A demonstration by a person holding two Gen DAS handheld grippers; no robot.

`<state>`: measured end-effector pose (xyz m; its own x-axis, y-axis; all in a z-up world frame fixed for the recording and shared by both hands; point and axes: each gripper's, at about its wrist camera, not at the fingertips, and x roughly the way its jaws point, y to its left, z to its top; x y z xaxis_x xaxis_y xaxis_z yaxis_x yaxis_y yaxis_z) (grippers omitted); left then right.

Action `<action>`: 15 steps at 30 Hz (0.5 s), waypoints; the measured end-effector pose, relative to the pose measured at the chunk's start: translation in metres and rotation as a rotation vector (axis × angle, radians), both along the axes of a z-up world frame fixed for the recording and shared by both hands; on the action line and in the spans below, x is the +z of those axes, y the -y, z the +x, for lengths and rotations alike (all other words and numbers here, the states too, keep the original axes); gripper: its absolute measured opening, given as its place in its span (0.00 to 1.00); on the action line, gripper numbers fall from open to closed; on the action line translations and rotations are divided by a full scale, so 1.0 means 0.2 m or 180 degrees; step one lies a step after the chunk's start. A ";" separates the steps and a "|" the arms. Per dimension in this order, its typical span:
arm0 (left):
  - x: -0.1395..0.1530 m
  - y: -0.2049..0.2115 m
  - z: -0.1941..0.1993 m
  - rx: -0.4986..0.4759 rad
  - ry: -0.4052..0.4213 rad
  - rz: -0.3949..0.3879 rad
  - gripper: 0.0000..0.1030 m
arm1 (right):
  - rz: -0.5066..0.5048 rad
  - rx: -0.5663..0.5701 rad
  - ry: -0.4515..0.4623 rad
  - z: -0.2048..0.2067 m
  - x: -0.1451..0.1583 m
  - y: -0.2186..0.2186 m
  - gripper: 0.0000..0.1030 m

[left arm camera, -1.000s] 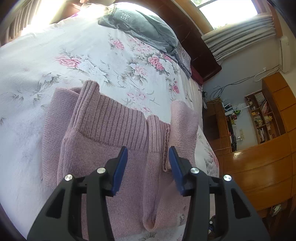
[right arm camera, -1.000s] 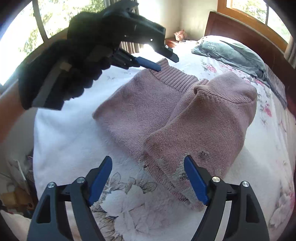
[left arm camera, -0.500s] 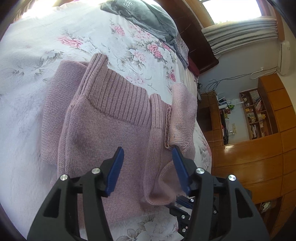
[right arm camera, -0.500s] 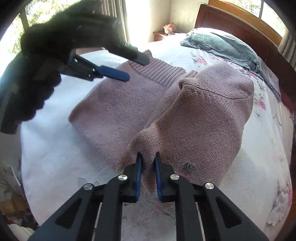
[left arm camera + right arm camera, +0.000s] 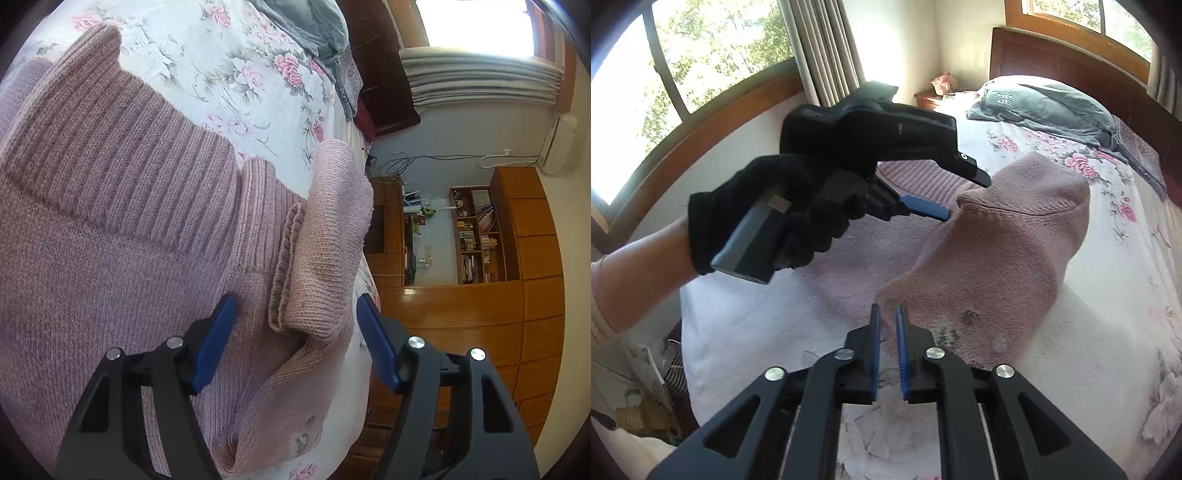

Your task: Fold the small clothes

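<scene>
Since the frame half a second back, our left gripper [image 5: 295,325] has closed in on the pink knit sweater [image 5: 110,258], so the ribbed collar now fills most of the left wrist view; our right gripper [image 5: 887,325] has kept its pinch on the hem corner and raised it, the cloth tenting up from the bed.

Left jaws: spread wide, holding nothing. They straddle the rolled cuff of the folded-over sleeve [image 5: 325,266], which lies between the blue pads without visibly touching either. We cannot tell whether the left pad [image 5: 218,332] rests on the knit or sits just above it.

Right jaws: nearly together, a thin edge of sweater clamped between the blue pads. A small dark mark on the knit sits just right of the pinch point.

Sweater position: on the floral bedspread [image 5: 1108,332], near the foot end, collar toward the headboard, one side doubled over the body.

From the right wrist view, a black-gloved hand [image 5: 768,214] holds the left gripper's handle above the sweater's far side, one blue pad tip near the fold.

A grey pillow [image 5: 1045,107] lies at the head of the bed, well apart from the sweater. Wooden shelving [image 5: 476,236] stands beyond the bed.
</scene>
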<state>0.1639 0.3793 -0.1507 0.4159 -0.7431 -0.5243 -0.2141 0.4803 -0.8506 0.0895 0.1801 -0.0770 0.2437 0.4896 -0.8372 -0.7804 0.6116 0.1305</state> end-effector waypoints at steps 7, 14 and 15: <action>0.15 -0.09 -0.02 -0.0048 0.0171 0.0472 0.65 | -0.0184 0.0275 0.0043 -0.04 -0.13 -0.11 0.61; 0.12 -0.18 -0.04 -0.0021 0.0084 0.0463 0.65 | -0.0975 0.0372 0.0582 -0.06 -0.34 -0.29 0.71; 0.10 -0.19 -0.04 -0.0026 0.0066 0.0459 0.65 | -0.1008 0.0343 0.0590 -0.04 -0.36 -0.29 0.62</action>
